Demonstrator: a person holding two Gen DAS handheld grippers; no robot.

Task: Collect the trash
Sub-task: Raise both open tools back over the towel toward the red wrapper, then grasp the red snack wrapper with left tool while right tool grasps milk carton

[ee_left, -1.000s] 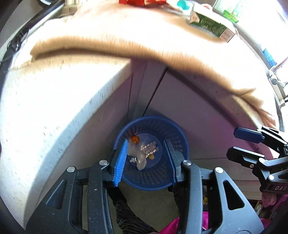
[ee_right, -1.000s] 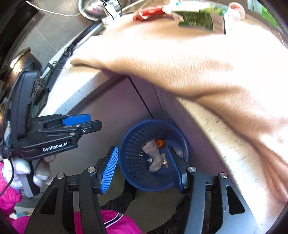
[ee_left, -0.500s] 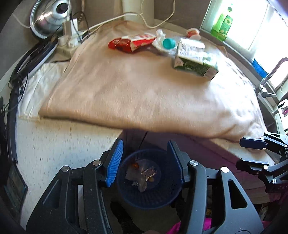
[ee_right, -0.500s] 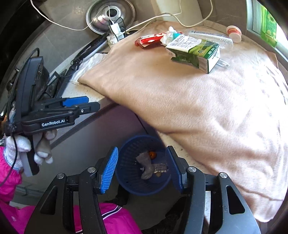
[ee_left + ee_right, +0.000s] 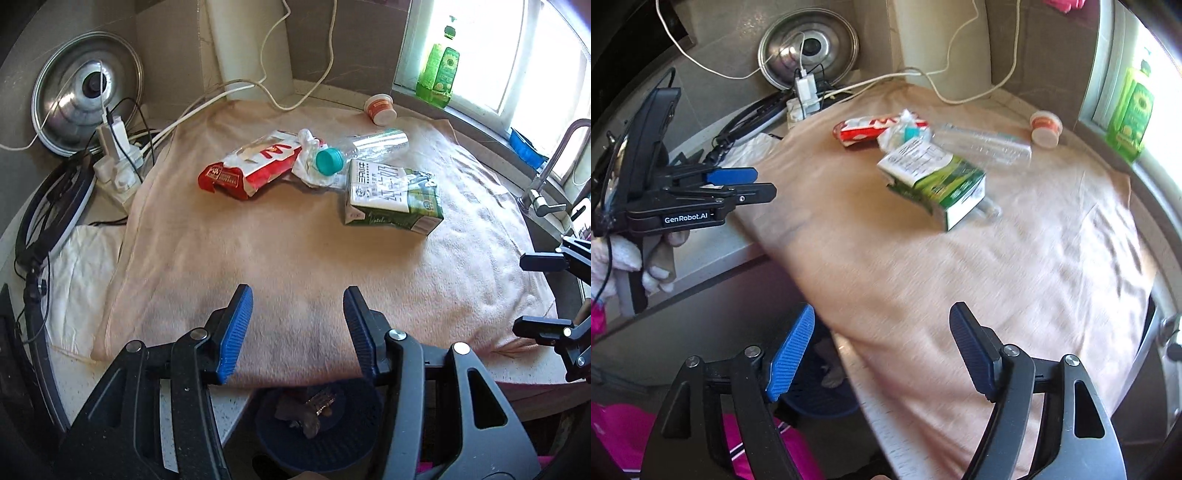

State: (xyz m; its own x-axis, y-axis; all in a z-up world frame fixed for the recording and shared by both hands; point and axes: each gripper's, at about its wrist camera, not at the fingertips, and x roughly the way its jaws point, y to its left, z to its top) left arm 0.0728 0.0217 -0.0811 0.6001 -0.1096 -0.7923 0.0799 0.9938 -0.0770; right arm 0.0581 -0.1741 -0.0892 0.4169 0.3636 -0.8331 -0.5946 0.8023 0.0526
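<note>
On the beige towel [image 5: 295, 243] lie a red snack wrapper [image 5: 251, 166], a crumpled white wrapper [image 5: 308, 162], a clear plastic bottle with a teal cap [image 5: 364, 147] and a green and white carton [image 5: 391, 195]. The carton [image 5: 932, 181] and red wrapper [image 5: 871, 129] also show in the right wrist view. My left gripper [image 5: 295, 325] is open and empty above the towel's near edge. My right gripper [image 5: 882, 350] is open and empty over the counter edge. The blue trash basket [image 5: 317, 424] below the counter holds several scraps.
A small orange-rimmed cup [image 5: 380, 109] stands at the back by the window. Green bottles [image 5: 439, 72] stand on the sill. A pot lid [image 5: 86, 107], a power strip [image 5: 118, 162] and cables sit at the back left. A tap [image 5: 554, 162] is at the right.
Both grippers have risen from beside the basket up to counter height. The trash on the towel has come into full view and the basket has dropped to the bottom of both views.
</note>
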